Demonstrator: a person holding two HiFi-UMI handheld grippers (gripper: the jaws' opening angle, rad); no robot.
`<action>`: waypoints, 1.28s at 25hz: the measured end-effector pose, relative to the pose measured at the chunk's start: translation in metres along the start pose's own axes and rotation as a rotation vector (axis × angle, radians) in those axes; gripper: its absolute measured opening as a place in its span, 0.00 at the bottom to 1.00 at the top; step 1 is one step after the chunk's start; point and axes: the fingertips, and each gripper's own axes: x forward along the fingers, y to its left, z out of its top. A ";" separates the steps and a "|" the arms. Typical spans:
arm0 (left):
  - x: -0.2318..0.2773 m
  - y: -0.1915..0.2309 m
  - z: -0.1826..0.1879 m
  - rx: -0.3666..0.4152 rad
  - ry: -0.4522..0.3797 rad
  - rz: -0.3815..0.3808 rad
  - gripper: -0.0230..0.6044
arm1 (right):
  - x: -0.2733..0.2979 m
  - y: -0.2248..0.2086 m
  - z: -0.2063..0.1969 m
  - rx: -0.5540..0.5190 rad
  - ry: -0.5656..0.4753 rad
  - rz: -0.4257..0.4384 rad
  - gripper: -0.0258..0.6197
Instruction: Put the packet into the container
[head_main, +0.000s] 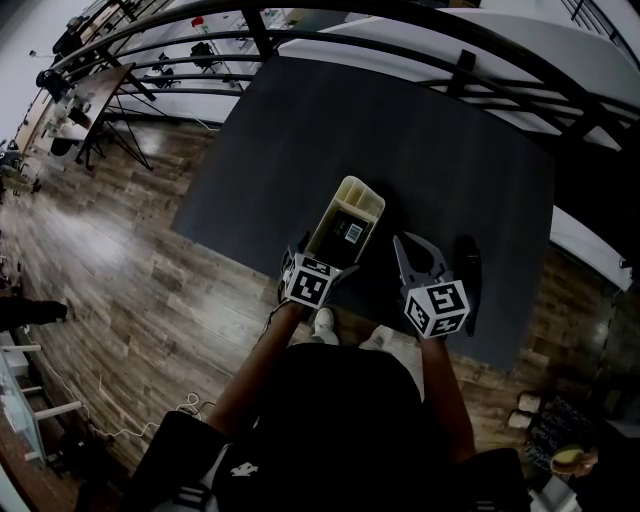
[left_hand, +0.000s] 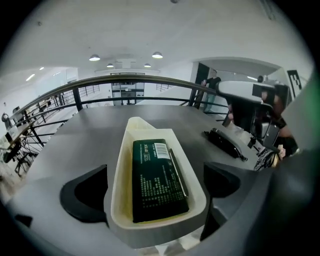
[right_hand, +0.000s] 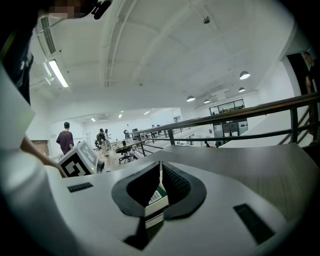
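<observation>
A cream, boat-shaped container lies on the dark table. The dark green packet with a white barcode label lies flat inside it. My left gripper is at the container's near end. In the left gripper view its jaws stand wide on either side of the container, and the left gripper is open, with the packet lying free in the tray. My right gripper is to the right of the container, tips together and shut on nothing.
A long black object lies on the table right of my right gripper, also visible in the left gripper view. A dark railing runs behind the table. Wooden floor lies to the left, and people stand far off.
</observation>
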 end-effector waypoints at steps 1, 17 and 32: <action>-0.002 0.000 0.000 -0.016 -0.009 -0.003 0.99 | 0.000 0.001 0.000 0.000 0.000 0.002 0.04; -0.101 0.002 0.092 0.091 -0.398 0.065 0.29 | 0.006 0.018 0.017 -0.042 -0.034 0.037 0.04; -0.161 -0.017 0.133 0.107 -0.721 0.022 0.04 | -0.007 0.059 0.062 -0.131 -0.146 0.110 0.04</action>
